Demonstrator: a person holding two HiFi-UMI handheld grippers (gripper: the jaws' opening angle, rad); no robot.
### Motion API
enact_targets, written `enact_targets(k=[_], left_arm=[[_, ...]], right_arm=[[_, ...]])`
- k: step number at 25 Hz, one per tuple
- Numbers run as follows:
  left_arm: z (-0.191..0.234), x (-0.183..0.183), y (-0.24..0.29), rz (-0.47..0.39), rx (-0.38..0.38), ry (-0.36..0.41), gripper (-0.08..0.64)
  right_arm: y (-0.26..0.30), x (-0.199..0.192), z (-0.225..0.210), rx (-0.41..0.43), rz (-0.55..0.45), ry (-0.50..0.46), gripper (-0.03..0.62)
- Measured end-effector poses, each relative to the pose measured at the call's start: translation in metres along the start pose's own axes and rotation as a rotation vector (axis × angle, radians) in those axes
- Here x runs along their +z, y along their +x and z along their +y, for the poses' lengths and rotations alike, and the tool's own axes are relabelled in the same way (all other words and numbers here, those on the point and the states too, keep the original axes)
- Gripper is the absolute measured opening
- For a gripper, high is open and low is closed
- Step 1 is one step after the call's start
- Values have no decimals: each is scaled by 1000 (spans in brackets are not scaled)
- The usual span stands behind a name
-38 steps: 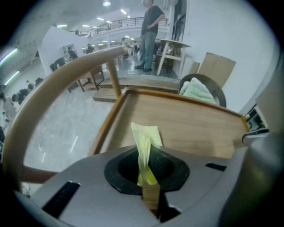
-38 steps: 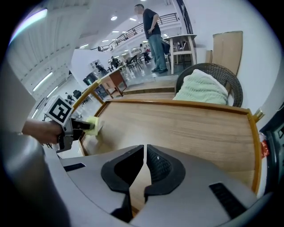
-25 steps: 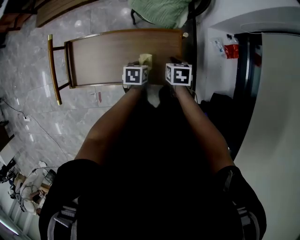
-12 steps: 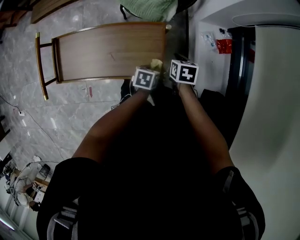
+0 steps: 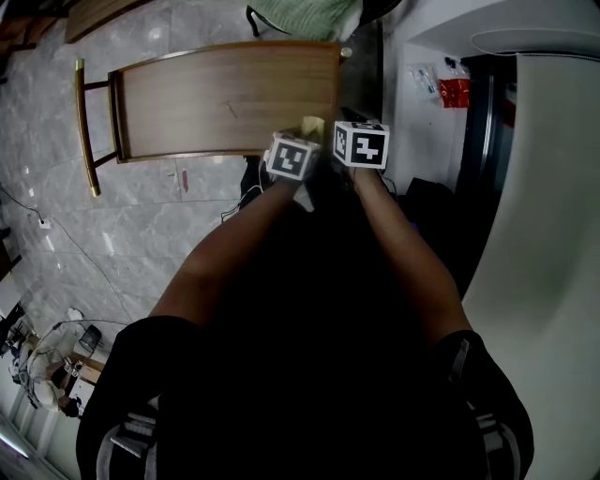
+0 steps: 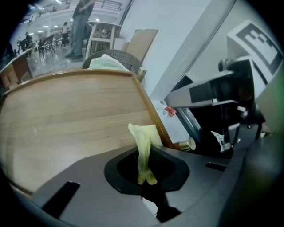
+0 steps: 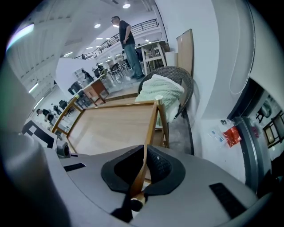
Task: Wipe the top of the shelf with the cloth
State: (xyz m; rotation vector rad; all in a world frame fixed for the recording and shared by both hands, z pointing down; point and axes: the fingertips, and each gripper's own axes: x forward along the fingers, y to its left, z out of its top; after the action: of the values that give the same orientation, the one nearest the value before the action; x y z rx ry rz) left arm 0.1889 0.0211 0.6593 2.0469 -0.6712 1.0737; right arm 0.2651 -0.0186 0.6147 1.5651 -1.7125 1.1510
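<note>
The shelf's wooden top (image 5: 225,103) lies ahead of both grippers, which hang at its near right corner. My left gripper (image 5: 302,142) is shut on a yellow-green cloth (image 5: 311,126). In the left gripper view the cloth (image 6: 144,148) stands up out of the jaws over the wooden top (image 6: 66,119), close to its right edge. My right gripper (image 5: 353,129) sits at the shelf's right rim. In the right gripper view its jaws (image 7: 141,170) close round the thin wooden edge rail (image 7: 150,133), with a brass knob (image 7: 136,203) just below them.
A wicker chair with a pale green blanket (image 5: 305,14) stands behind the shelf. A white wall with a red packet (image 5: 454,89) runs along the right. Brass legs (image 5: 86,122) bound the shelf's left end over marble floor (image 5: 56,206). A person (image 7: 126,40) stands far off.
Both grippers have shifted right along the shelf's near edge; the left one with the cloth has closed in on the right one at the corner.
</note>
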Motion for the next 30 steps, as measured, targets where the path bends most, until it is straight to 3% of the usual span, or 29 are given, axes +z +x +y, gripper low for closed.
enact_targets(k=[10,19,24,30], left_arm=[[100,-33,-45,9,44,-63,32],[227,-71,-108,-8,150,-115,34],[289,-90,-142,-24,228,-103,34],[363,-120,-180,-29,317,-209,34]], right_arm=[[28,-11,84,14,43,-8,32],[69,-2,191,71,51,-39,32],[88,2,236,85,51,-64,32],[108,4,283,108,52,-77,32]])
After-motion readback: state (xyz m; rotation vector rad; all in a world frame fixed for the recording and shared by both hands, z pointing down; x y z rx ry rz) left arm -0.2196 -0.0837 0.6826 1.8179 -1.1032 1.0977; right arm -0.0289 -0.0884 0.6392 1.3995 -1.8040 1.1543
